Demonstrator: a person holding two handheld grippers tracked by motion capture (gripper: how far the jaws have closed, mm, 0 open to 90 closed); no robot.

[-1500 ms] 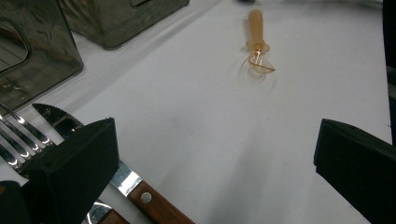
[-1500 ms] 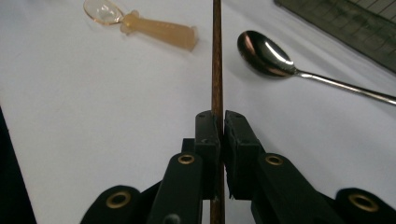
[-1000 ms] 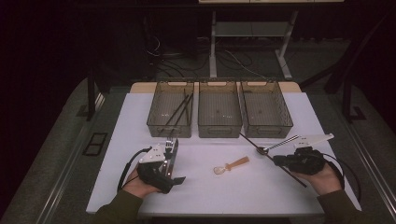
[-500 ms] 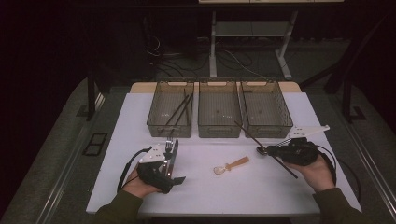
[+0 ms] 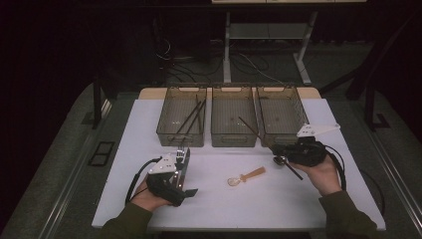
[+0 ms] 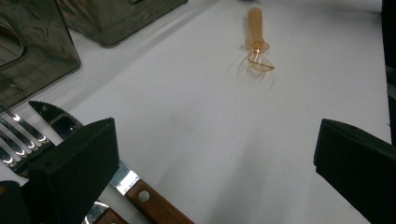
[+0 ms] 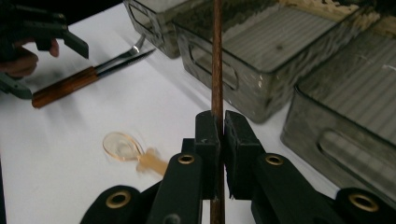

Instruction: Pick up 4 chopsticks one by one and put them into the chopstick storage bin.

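My right gripper (image 5: pixel 277 152) (image 7: pixel 223 126) is shut on a thin dark brown chopstick (image 5: pixel 249 127) (image 7: pixel 217 60), held off the table in front of the right bin (image 5: pixel 293 130). In the high view the stick's far end lies over the middle bin (image 5: pixel 234 142). My left gripper (image 5: pixel 185 175) (image 6: pixel 215 172) rests open on the white table at the front left, with nothing between its jaws. A fork (image 6: pixel 18 135) and a wooden-handled knife (image 6: pixel 140 196) (image 5: pixel 182 157) lie beside its left jaw. An amber plastic spoon (image 5: pixel 246 176) (image 6: pixel 257 46) (image 7: pixel 123 147) lies between the two grippers.
Three smoky clear bins stand in a row at the back of the white tabletop (image 5: pixel 149 124). The left bin (image 5: pixel 166 130) holds several dark chopsticks (image 5: pixel 191 114). Table legs and cables lie on the dark floor beyond.
My right gripper has carried the chopstick left and slightly up, toward the bins. The left gripper, fork, knife and spoon have stayed in place.
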